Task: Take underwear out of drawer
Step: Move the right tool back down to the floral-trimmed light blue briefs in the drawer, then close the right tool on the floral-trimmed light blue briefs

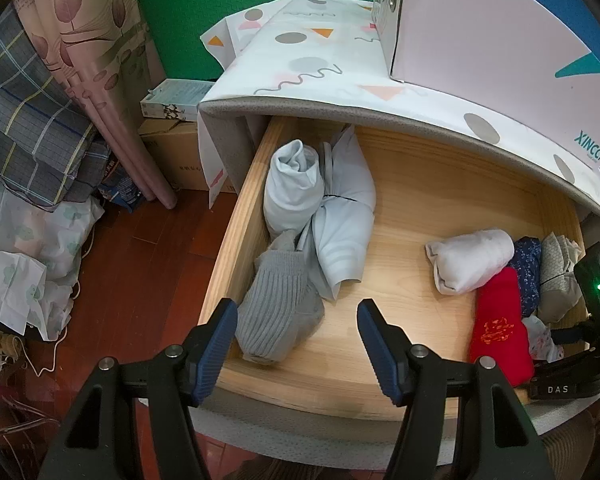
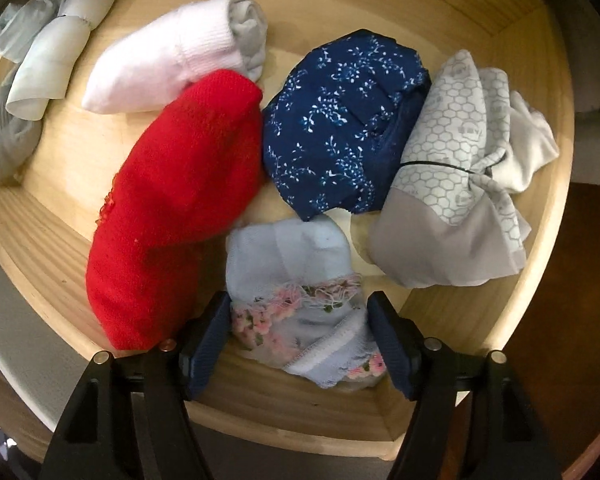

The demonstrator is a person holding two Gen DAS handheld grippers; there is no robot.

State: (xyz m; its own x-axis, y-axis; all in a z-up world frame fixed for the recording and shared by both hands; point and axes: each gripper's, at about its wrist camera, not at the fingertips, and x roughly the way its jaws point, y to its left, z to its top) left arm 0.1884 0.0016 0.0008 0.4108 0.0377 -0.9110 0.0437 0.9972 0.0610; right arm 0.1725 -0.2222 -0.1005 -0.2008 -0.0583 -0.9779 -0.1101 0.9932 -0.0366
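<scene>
The wooden drawer [image 1: 420, 184] stands pulled out. At its front right corner lies a pale blue piece of underwear with pink floral lace [image 2: 296, 280]. My right gripper [image 2: 300, 320] points down over it and is open, one blue pad on each side of the fabric. Around it lie a red knitted roll [image 2: 180, 208], a navy floral roll [image 2: 340, 128] and a grey honeycomb bundle tied with a black band [image 2: 452, 184]. My left gripper [image 1: 296, 320] hangs open above the drawer's front edge, with a grey ribbed sock [image 1: 276, 312] just beyond its left finger.
A white sock roll [image 1: 468, 260] and pale blue bundles [image 1: 320, 200] lie further back in the drawer. A patterned cloth covers the cabinet top [image 1: 312, 68], with a white box [image 1: 480, 20] on it. Curtain, bedding and cardboard boxes [image 1: 172, 152] crowd the floor at left.
</scene>
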